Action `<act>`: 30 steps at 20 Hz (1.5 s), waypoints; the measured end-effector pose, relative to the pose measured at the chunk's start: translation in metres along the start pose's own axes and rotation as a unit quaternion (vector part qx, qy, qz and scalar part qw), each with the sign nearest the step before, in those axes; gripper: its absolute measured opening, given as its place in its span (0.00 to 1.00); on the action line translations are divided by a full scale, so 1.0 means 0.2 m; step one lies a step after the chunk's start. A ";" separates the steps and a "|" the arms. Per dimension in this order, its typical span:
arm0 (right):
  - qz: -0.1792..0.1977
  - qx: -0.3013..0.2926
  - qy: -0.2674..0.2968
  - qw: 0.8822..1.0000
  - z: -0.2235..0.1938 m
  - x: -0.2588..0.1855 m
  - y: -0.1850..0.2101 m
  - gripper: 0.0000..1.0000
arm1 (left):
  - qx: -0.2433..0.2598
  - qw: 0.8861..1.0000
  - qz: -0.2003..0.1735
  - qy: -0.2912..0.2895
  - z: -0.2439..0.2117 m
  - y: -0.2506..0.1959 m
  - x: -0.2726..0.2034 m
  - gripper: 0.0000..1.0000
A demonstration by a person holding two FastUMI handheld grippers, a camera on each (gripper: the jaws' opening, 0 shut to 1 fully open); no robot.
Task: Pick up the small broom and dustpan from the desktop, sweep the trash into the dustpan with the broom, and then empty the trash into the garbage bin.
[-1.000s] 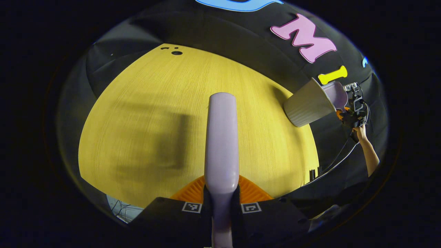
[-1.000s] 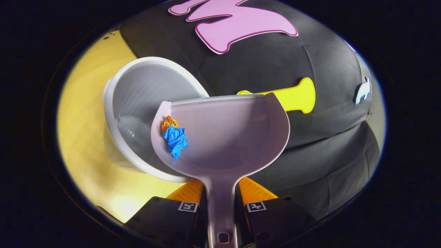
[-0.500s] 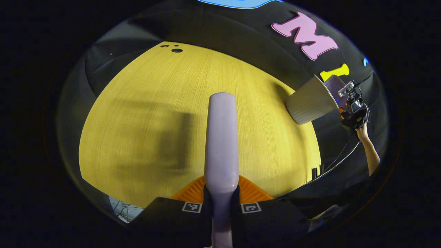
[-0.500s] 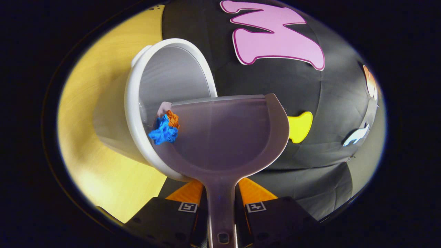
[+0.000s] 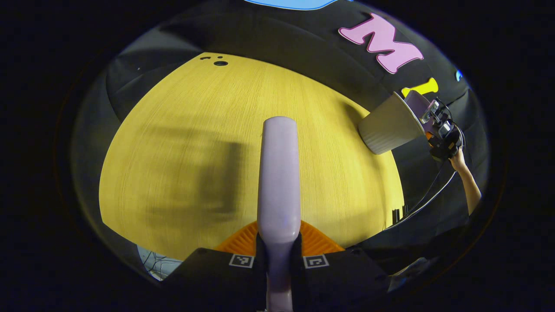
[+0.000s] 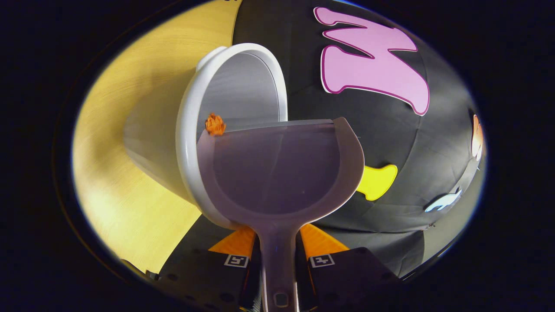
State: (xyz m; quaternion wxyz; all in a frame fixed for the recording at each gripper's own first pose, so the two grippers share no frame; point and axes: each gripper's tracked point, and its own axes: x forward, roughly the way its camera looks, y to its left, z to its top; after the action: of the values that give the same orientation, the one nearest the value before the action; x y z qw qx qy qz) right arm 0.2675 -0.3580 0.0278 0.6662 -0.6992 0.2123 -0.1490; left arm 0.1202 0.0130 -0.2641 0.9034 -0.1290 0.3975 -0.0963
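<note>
In the right gripper view my right gripper [image 6: 277, 255] is shut on the handle of the lilac dustpan [image 6: 282, 173], which is tipped over the mouth of the white garbage bin [image 6: 190, 130]. An orange paper scrap [image 6: 214, 124] sits at the pan's front left corner, at the bin's opening. In the left gripper view my left gripper [image 5: 278, 255] is shut on the lilac broom [image 5: 279, 173], held above the yellow desktop [image 5: 182, 130]; its bristles are hidden. Far right in that view stand the bin [image 5: 388, 125], the dustpan [image 5: 418, 106] and the right gripper [image 5: 442, 134] held by a hand [image 5: 457, 164].
The bin stands at the desktop's right edge, close to the black cloth wall [image 6: 390, 143]. A cable [image 5: 427, 199] hangs from the far gripper beside the table edge. Small holes [image 5: 220, 63] mark the desktop's far corner.
The dustpan has tilted further toward the bin. The blue paper wad slid off the pan's corner out of sight; the orange scrap moved to the pan's lip. The broom stayed still.
</note>
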 end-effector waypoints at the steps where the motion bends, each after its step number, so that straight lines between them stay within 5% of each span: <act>1: 0.003 0.003 0.001 1.000 0.00 0.00 0.00 0.33 | 0.001 1.000 -0.001 0.000 0.00 -0.01 0.00 0.27; 2: 0.007 0.009 0.002 1.000 -0.01 0.00 0.00 0.39 | 0.003 1.000 -0.001 0.000 -0.01 -0.01 0.00 0.27; 7: 0.046 0.084 0.013 0.995 -0.03 0.01 0.01 0.36 | 0.001 1.000 -0.001 -0.012 0.00 -0.05 0.00 0.27; 11: 0.093 0.189 0.028 0.977 -0.05 0.00 0.04 0.36 | -0.004 1.000 0.000 -0.021 0.03 -0.07 0.00 0.27; 15: 0.136 0.289 0.037 0.947 -0.05 -0.03 0.06 0.36 | -0.010 1.000 0.000 -0.030 0.03 -0.09 -0.01 0.27; 19: 0.177 0.387 0.041 0.904 -0.03 -0.10 0.06 0.36 | -0.010 0.999 0.001 -0.036 0.04 -0.11 -0.03 0.27; 30: 0.174 0.557 -0.004 0.812 0.01 -0.12 -0.18 0.34 | 0.024 0.999 0.002 -0.048 0.01 -0.22 -0.12 0.25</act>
State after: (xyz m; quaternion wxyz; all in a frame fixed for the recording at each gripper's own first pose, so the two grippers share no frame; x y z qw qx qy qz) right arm 0.2513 -0.3429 0.0644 0.9572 -0.1599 0.2086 -0.1208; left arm 0.1027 -0.0223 -0.2315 0.9245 -0.1106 0.3515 -0.0974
